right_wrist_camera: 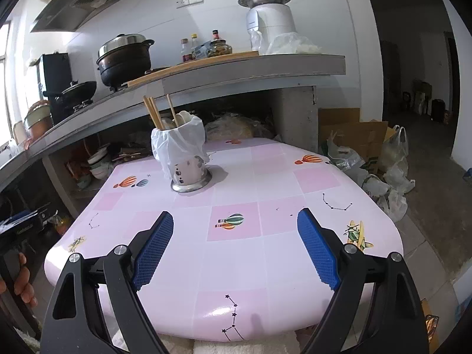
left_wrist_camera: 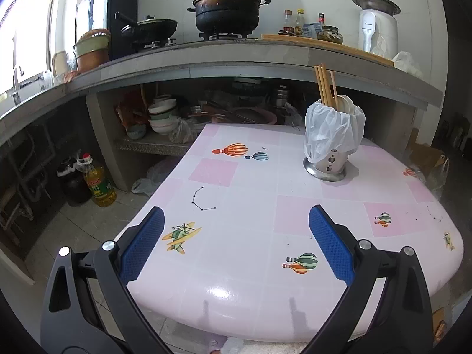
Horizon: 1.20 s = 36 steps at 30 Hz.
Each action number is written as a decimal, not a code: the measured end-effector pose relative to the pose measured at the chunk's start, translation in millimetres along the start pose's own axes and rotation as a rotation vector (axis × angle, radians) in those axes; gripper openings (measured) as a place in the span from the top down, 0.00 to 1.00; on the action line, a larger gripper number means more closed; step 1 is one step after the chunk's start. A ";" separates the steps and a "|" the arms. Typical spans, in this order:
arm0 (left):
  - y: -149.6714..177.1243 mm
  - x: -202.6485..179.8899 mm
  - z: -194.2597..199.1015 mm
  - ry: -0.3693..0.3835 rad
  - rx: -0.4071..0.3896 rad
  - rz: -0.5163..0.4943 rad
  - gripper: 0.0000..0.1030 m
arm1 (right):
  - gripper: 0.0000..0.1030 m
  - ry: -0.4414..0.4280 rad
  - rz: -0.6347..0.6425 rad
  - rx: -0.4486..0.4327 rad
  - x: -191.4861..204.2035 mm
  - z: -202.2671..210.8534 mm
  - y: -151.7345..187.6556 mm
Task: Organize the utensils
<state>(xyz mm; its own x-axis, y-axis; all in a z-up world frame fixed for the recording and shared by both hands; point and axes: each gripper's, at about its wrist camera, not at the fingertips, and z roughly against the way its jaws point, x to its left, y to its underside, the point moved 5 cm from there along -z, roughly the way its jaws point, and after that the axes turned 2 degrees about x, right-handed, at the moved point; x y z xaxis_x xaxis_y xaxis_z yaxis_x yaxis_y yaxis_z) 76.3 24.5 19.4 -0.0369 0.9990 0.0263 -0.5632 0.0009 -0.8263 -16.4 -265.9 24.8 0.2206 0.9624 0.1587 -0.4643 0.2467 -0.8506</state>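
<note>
Both my hand-held grippers, left (left_wrist_camera: 236, 242) and right (right_wrist_camera: 234, 247), gape empty over the desk (left_wrist_camera: 236, 280). Chopsticks (left_wrist_camera: 322, 84) already in utensil holder (left_wrist_camera: 332, 147); nothing loose to grab, likely finished.

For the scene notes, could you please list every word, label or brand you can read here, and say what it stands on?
"Panasonic", faintly, on the white appliance on the counter: a likely reading, not a certain one.
Cooking oil bottle on the floor: red and green label, text too blurred to read.
Sauce bottles and jar: labels too small to read.
Cardboard box: green print, unreadable.
</note>
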 end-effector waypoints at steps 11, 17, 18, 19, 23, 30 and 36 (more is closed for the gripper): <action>-4.3 -12.2 6.6 0.016 -0.019 -0.014 0.08 | 0.19 0.001 0.008 0.003 1.6 1.8 2.4; -2.4 -17.9 6.2 0.039 0.000 -0.025 0.08 | 0.19 0.005 0.016 0.003 2.3 2.8 2.3; -2.0 -18.6 5.9 0.044 0.006 -0.026 0.08 | 0.19 0.005 0.017 0.001 2.6 3.3 2.1; -1.8 -19.7 5.7 0.046 0.009 -0.027 0.08 | 0.19 0.004 0.018 0.000 3.1 3.7 1.8; -1.3 -23.1 5.5 0.059 0.023 -0.032 0.08 | 0.19 0.004 0.026 0.003 5.3 3.8 2.2; -1.2 -29.2 4.8 0.068 0.026 -0.046 0.08 | 0.19 0.003 0.028 0.009 7.1 2.6 1.8; -0.7 -29.1 3.1 0.067 0.033 -0.048 0.08 | 0.19 -0.001 0.035 0.011 9.4 1.7 2.7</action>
<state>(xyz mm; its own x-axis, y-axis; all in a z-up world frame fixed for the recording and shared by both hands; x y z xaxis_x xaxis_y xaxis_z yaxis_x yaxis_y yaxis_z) 75.2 -4.8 21.0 0.0451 0.9986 0.0268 -0.5901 0.0483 -0.8059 -17.1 -256.0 24.9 0.2035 0.9705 0.1294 -0.4813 0.2142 -0.8500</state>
